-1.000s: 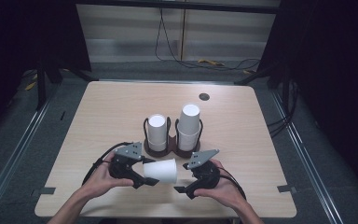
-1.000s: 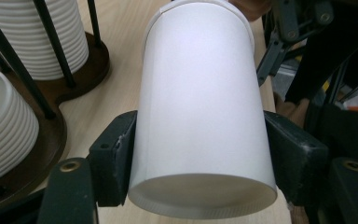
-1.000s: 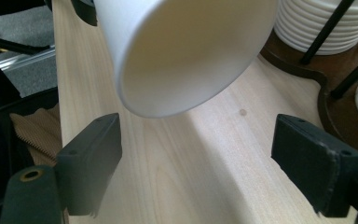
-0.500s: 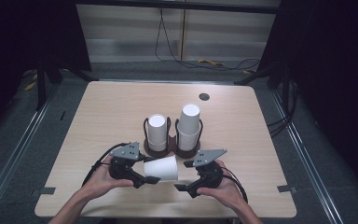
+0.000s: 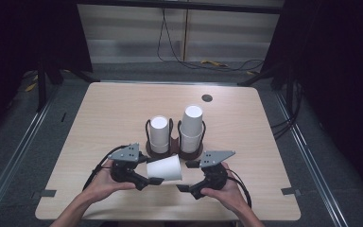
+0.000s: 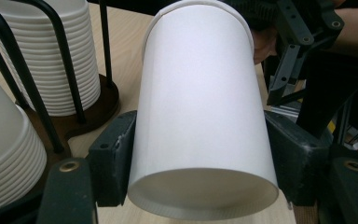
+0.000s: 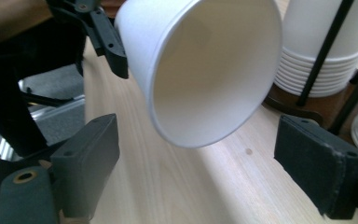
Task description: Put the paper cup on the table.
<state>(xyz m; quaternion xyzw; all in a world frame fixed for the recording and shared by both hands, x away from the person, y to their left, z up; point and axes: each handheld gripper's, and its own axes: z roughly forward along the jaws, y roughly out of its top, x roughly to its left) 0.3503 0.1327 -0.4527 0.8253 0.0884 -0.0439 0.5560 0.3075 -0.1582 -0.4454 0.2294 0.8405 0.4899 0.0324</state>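
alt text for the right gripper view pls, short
A white paper cup, tipped on its side with its open mouth toward the camera, is held by the left gripper above the wooden table. The right gripper has its jaws open, apart from the cup.

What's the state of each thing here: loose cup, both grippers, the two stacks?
paper cup: on its side, off the table, clamped near its base, mouth toward the right gripper
left gripper: shut on the paper cup
right gripper: open, jaws just widened, apart from the cup rim
left cup stack: upside down in its wire holder, shorter
right cup stack: upside down in its holder, taller
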